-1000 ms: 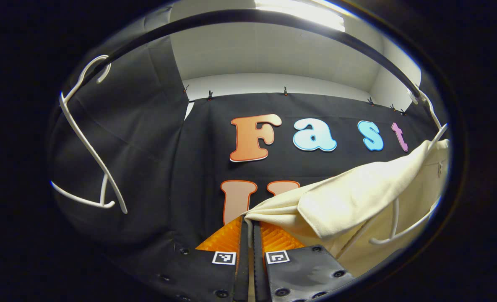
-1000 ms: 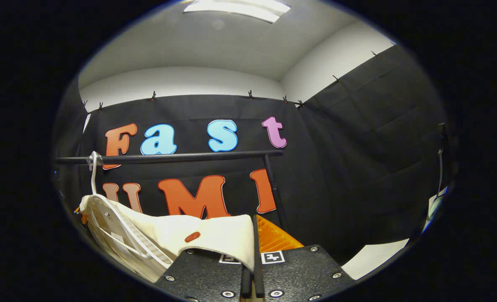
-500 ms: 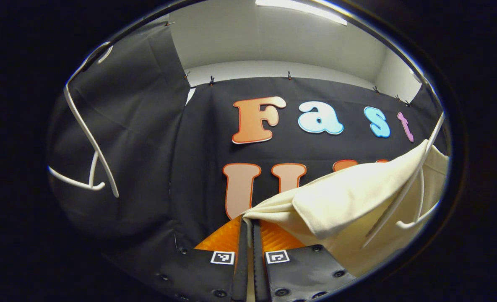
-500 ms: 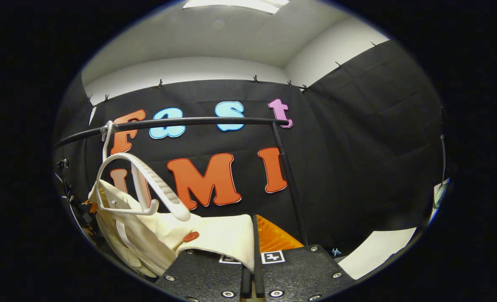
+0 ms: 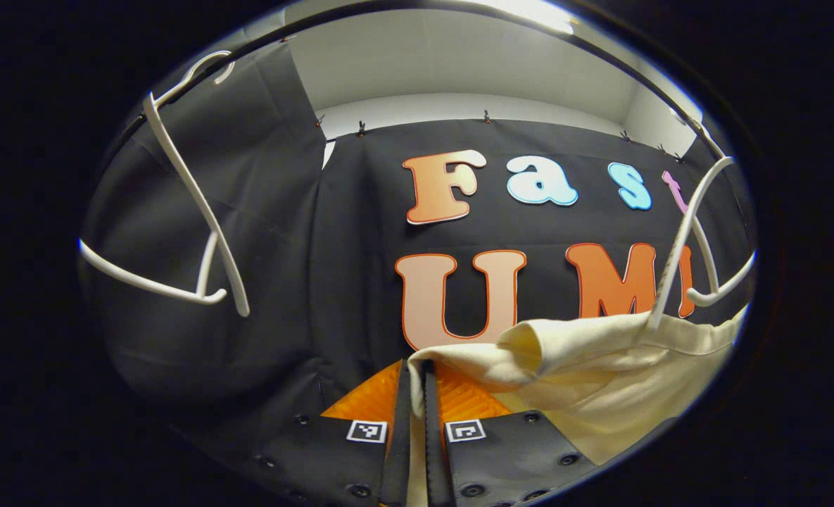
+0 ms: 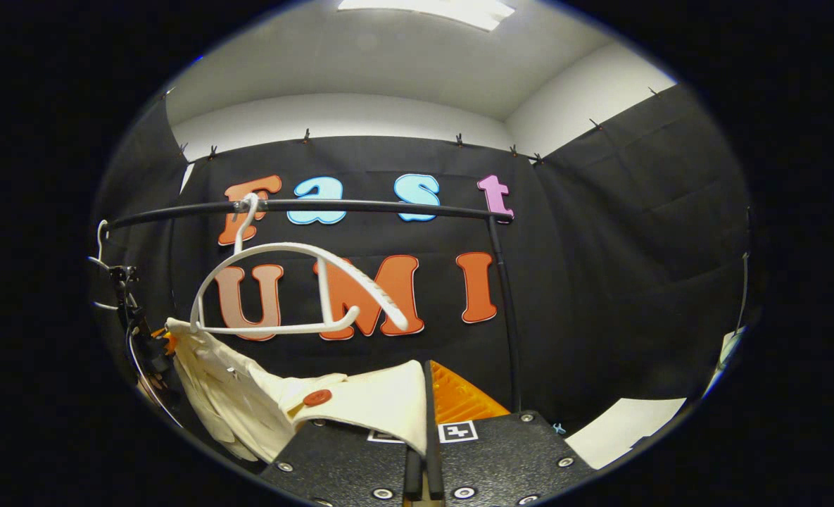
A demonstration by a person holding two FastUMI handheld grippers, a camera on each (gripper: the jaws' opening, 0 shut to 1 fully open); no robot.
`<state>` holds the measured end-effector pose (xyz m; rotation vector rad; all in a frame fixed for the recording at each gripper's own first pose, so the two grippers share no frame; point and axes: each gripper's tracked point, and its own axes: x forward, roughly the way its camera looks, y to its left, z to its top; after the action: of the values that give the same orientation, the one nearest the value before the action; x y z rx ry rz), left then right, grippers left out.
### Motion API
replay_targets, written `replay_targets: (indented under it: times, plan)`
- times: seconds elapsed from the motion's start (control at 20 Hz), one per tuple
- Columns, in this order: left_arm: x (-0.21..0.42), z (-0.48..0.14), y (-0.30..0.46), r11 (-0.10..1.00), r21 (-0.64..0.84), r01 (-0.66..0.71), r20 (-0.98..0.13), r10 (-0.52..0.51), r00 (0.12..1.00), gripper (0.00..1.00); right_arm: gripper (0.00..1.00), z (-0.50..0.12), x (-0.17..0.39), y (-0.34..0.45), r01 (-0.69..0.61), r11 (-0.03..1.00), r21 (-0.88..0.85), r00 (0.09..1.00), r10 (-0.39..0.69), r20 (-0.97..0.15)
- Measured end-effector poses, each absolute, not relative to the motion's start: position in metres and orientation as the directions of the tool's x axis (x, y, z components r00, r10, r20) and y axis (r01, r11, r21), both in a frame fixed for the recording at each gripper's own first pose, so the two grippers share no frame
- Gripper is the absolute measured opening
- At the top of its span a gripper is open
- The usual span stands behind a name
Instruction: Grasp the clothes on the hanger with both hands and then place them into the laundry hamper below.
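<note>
Two tools, the left tool (image 5: 417, 380) and right tool (image 6: 424, 394), each pinch the cream garment (image 6: 360, 401) pulled below its white hanger (image 6: 297, 282); next, likely lowering toward the unseen hamper.

Not much to read here tbh. Only signs are the little square black-and-white code markers (image 5: 366, 431) on each gripper's finger blocks, another in the right gripper view (image 6: 457, 431). They're patterns, no actual words or numbers.
</note>
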<state>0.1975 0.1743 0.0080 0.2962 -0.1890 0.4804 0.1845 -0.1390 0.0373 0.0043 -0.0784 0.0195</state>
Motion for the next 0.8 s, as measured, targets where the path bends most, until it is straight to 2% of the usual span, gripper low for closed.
replay_targets:
  times: [0.3, 0.5, 0.8]
  plan:
    - [0.136, 0.011, 0.159, 0.867, 0.266, -0.420, 0.228, 0.367, 0.902, 0.17, 0.07, 0.007, 0.133, -0.127, -0.048, 0.999, 0.011, 0.999, 0.048, 0.006]
    - [0.114, 0.015, 0.143, 0.895, 0.248, -0.370, 0.206, 0.325, 0.923, 0.17, 0.07, -0.003, 0.119, -0.106, -0.081, 0.996, 0.037, 0.996, 0.082, -0.018]
    - [0.102, -0.029, 0.098, 0.961, 0.186, -0.206, 0.059, 0.198, 0.978, 0.17, 0.07, 0.019, 0.117, -0.034, -0.221, 0.975, 0.033, 0.975, 0.221, 0.008]
